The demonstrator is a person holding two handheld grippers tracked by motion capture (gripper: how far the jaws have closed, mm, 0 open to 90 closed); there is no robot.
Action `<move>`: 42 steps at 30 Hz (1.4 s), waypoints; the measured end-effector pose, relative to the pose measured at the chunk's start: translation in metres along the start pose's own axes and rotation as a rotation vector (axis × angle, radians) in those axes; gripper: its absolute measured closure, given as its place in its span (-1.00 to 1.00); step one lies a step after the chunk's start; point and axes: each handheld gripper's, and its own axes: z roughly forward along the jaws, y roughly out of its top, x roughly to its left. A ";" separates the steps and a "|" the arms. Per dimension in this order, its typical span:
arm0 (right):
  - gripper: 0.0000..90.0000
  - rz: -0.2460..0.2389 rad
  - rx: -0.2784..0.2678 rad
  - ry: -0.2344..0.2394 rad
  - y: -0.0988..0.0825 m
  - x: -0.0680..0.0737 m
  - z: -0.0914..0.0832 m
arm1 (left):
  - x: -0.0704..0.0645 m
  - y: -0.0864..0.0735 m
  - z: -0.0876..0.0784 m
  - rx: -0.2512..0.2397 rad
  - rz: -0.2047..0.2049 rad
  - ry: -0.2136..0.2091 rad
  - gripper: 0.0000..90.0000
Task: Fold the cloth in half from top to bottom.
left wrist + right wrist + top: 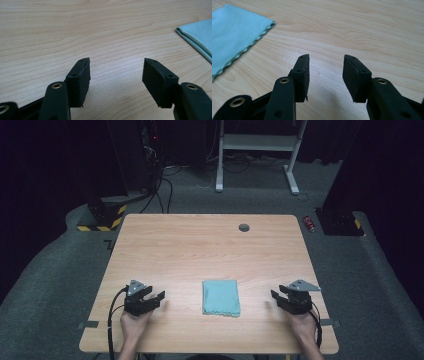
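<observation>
A folded light-blue cloth (221,297) lies flat near the front middle of the wooden table (200,250). My left gripper (156,298) rests on the table to the cloth's left, open, with bare wood between its jaws. My right gripper (278,297) rests to the cloth's right, also open and holding nothing. In the left gripper view the cloth (200,35) lies at the right edge, beyond my gripper (116,65). In the right gripper view the cloth (234,32) fills the upper left, with its stitched hem toward my gripper (325,63).
A small dark round grommet (244,227) sits near the table's far edge. Beyond the table are a white desk frame (257,150), cables and black stands with yellow-striped bases (102,217) on grey carpet. A red object (310,223) lies on the floor at the right.
</observation>
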 end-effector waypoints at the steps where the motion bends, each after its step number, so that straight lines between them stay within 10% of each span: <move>1: 0.27 0.001 0.007 -0.001 -0.001 0.000 0.001 | 0.000 0.000 0.001 0.006 -0.001 0.002 -0.12; 42: 0.00 0.006 0.060 -0.058 -0.014 -0.005 0.017 | -0.011 0.004 0.019 0.076 0.102 0.092 -0.25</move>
